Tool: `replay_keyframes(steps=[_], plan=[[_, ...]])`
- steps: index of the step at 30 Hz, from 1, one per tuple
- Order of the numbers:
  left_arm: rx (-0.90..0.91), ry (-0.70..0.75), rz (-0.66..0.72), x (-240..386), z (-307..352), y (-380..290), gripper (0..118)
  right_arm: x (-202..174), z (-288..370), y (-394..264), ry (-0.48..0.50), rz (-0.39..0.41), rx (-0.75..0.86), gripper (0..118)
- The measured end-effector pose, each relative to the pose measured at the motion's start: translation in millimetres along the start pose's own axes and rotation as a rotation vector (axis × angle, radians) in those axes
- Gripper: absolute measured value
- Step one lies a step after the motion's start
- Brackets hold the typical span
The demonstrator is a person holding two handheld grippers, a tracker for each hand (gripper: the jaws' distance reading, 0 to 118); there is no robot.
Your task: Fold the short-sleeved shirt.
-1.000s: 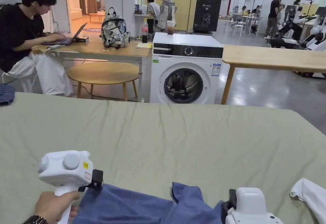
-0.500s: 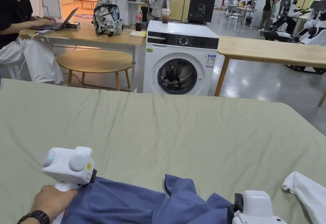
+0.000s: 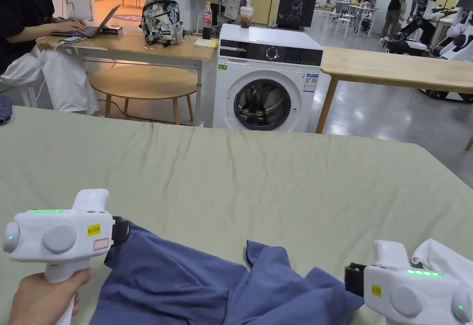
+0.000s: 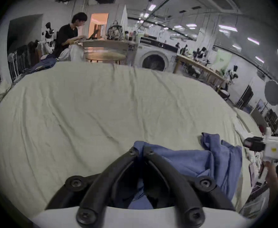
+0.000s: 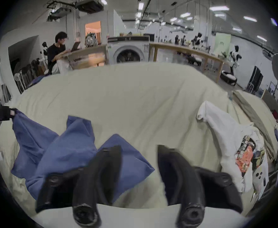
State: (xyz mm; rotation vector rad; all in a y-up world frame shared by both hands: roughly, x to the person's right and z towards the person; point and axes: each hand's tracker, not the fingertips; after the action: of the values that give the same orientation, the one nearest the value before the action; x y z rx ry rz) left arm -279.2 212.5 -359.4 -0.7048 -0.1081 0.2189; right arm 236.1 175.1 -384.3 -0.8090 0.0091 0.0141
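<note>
Since a second ago both grippers have swung apart and tilted onto their sides in the head view, and the crumpled blue short-sleeved shirt (image 3: 217, 284) is spread wider between them. The right gripper has let go of the cloth it seemed to be pinching earlier.

The white hand-held left gripper (image 4: 140, 150), held by the person's left hand (image 3: 41, 300), has its black jaws closed to a narrow point, pinching a top edge of the shirt; blue fabric passes between and below the jaws. That corner is lifted slightly off the pale green bed sheet (image 3: 240, 178).

The white right gripper (image 5: 139, 147) has its jaws wide apart. The left jaw lies over a blue corner of the shirt, probably just touching it, though motion blur makes contact hard to judge; the right jaw is over bare sheet.

The shirt lies bunched at the near edge of the sheet. A white printed T-shirt (image 5: 233, 142) lies just right of the right gripper, apart from the blue one.
</note>
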Motion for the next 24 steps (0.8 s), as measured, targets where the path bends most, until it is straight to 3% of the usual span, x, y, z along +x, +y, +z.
replay_keyframes(steps=[3,6,9,10,11,15,18,24], plan=[[0.026,-0.005,0.002,3.8,19.1,-11.5,0,0.8,-29.7,1.6,0.022,0.000,-0.109,61],[0.041,0.005,-0.005,8.4,31.5,-21.5,0,-2.0,-54.8,-5.4,0.041,-0.049,-0.237,60],[0.039,-0.002,0.010,8.9,35.0,-27.1,0,-7.5,-62.0,-15.6,0.058,-0.073,-0.251,32],[0.039,0.002,0.008,10.3,36.4,-29.0,0,-10.7,-56.7,-17.9,0.032,-0.052,-0.211,12],[0.035,0.008,-0.001,9.5,36.0,-28.6,0,-13.4,-53.2,-18.4,0.041,-0.044,-0.197,2],[0.040,0.015,-0.017,4.2,37.6,-23.9,0,-12.8,-35.4,-15.8,0.046,-0.010,-0.146,1],[0.067,0.012,-0.016,3.3,48.2,-15.0,0,-8.6,-6.4,-6.5,0.072,-0.045,-0.051,1],[0.140,0.028,-0.054,1.4,87.3,15.2,0,-14.8,59.0,29.9,0.041,0.034,0.126,1]])
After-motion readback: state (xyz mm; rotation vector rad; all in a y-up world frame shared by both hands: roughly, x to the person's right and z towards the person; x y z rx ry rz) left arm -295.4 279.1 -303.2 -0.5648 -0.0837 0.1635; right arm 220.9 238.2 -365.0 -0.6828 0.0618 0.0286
